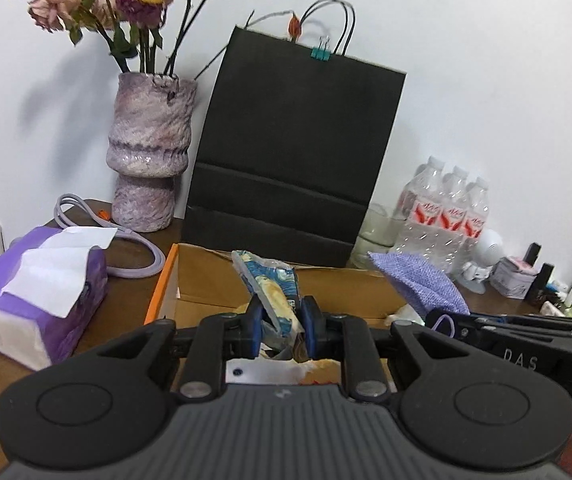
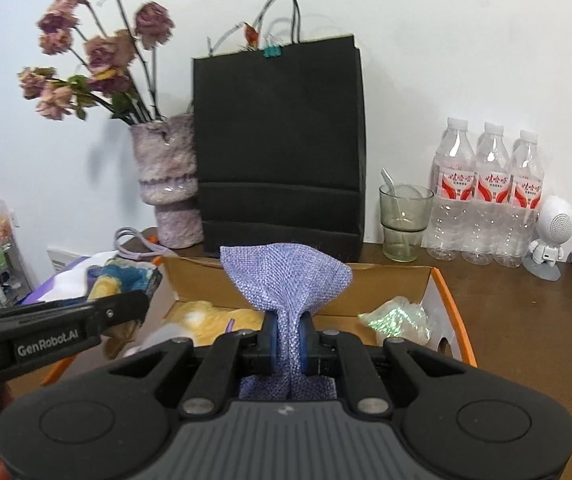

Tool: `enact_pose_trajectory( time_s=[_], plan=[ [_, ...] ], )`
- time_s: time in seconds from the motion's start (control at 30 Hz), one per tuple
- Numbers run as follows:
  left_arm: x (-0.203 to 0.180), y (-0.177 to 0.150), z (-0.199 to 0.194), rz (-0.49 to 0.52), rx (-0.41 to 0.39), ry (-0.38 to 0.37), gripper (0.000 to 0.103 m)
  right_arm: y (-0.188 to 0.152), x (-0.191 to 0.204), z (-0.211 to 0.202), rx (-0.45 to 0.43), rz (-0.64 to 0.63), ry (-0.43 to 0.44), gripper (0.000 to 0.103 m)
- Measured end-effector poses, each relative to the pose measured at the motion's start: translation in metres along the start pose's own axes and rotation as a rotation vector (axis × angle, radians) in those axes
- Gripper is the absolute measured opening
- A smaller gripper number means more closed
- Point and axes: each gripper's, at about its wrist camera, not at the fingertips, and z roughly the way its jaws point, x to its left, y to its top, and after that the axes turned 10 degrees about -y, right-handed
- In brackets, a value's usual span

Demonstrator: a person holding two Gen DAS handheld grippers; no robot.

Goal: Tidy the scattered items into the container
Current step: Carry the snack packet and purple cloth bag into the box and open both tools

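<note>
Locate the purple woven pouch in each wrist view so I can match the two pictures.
Left wrist: purple woven pouch at right of centre, over the cardboard box, held by the right tongs.
Right wrist: pouch at centre, pinched between the tongs.
Shared landmark: black paper bag behind the box.

The cloth pouch (image 2: 286,276) is lilac with a coarse woven texture. The packet (image 1: 274,288) carries swirling blue, yellow and white print. The cardboard box (image 2: 445,300) is plain brown inside with an orange rim. In it lies a crumpled wrapper (image 2: 397,314), pale green with a shimmer. The paper bag (image 1: 293,152) is black, with a teal clip at its top. The vase (image 1: 148,160) is mottled purple and white, holding faded pink roses. The tissue pack (image 1: 34,300) is purple with white tissue. The bottles (image 2: 489,192) are clear with red and white labels.
</note>
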Motion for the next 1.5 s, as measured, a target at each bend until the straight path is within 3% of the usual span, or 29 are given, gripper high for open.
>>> enact_pose_trajectory(
  time_s=[0.17,0.23,0.27,0.3,0.33,0.37,0.4,0.47,0.63,1.03,1.5],
  plan=[
    [0.001,-0.004,0.021,0.026,0.034,0.013,0.02,0.002,-0.002,0.023,0.03,-0.007,-0.01,0.01],
    [0.002,-0.004,0.028,0.033,0.05,0.023,0.024,0.002,-0.002,0.028,0.035,-0.016,-0.021,0.015],
    [0.002,-0.004,0.03,0.036,0.06,0.033,0.036,0.002,-0.002,0.03,0.04,-0.02,-0.032,0.028],
    [0.002,-0.004,0.032,0.036,0.067,0.041,0.05,0.001,-0.002,0.032,0.046,-0.025,-0.042,0.055],
    [0.003,-0.004,0.032,0.033,0.065,0.053,0.071,0.001,-0.003,0.033,0.052,-0.03,-0.046,0.07],
    [0.003,-0.004,0.032,0.034,0.055,0.073,0.079,0.001,-0.003,0.032,0.053,-0.031,-0.052,0.088],
    [0.004,-0.004,0.03,0.038,0.046,0.097,0.09,0.002,-0.004,0.031,0.05,-0.029,-0.065,0.097],
    [0.006,-0.002,0.027,0.026,0.027,0.146,0.103,0.004,-0.009,0.028,0.046,-0.017,-0.08,0.103],
    [0.011,0.001,0.024,-0.012,0.025,0.159,0.103,0.007,-0.017,0.024,0.06,0.003,-0.062,0.103],
    [-0.003,0.001,0.014,0.011,0.007,0.176,0.103,0.011,-0.008,0.012,0.042,-0.036,-0.058,0.103],
    [-0.021,-0.004,-0.053,0.003,-0.066,0.102,0.103,-0.002,-0.006,-0.061,-0.048,-0.067,-0.021,0.103]
  ],
)
